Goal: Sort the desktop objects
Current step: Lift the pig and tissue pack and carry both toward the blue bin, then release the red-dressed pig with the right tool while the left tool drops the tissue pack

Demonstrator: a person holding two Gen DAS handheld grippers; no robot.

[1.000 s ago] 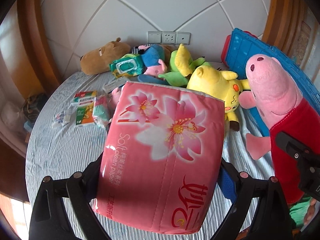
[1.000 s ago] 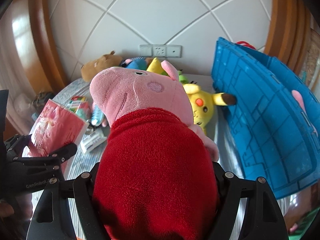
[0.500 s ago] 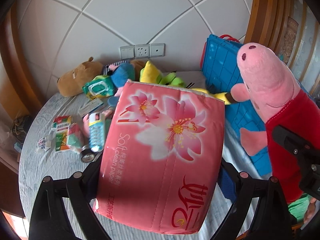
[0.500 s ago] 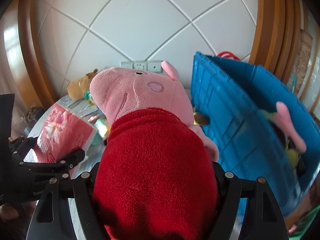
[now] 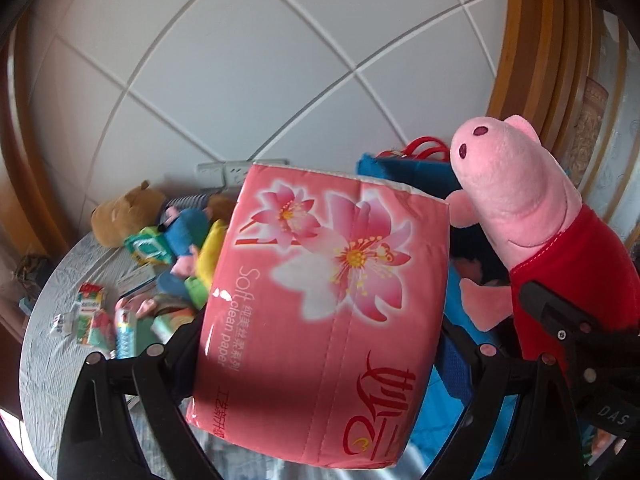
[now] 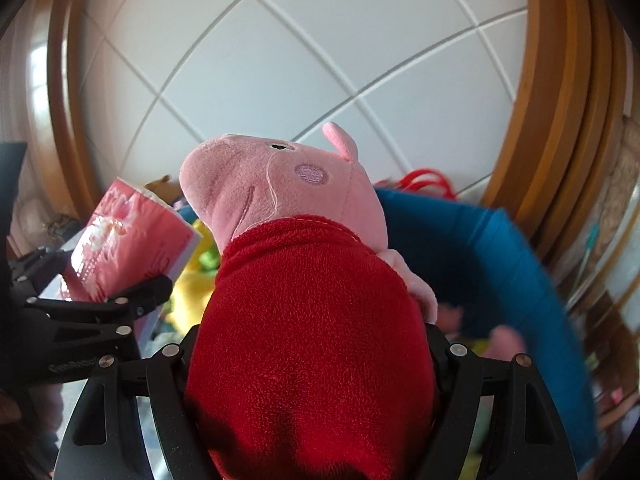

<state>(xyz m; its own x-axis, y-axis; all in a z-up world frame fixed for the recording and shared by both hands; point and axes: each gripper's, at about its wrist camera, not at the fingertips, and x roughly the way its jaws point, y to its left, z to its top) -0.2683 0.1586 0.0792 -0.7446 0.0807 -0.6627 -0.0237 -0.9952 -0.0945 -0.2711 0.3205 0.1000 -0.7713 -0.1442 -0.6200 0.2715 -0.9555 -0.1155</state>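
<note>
My left gripper (image 5: 320,344) is shut on a pink tissue pack (image 5: 320,288) with flower print, held up above the table; it also shows in the right wrist view (image 6: 124,240). My right gripper (image 6: 312,340) is shut on a pink pig plush in a red dress (image 6: 308,300), held above the blue crate (image 6: 500,248). The pig plush shows at the right of the left wrist view (image 5: 540,224), with the crate (image 5: 400,172) behind the pack. Both grippers' fingertips are hidden by what they hold.
On the round grey table (image 5: 48,344) lie a brown plush (image 5: 124,216), a blue plush (image 5: 184,236), a green wipes pack (image 5: 148,246), a yellow plush (image 5: 212,252) and several small packets (image 5: 92,312). Other toys lie inside the crate (image 6: 504,340). A tiled wall with sockets (image 5: 228,172) stands behind.
Both grippers have risen and swung right with their loads. The pig plush now hangs over the crate's opening, and the table sits lower and further left in view.
</note>
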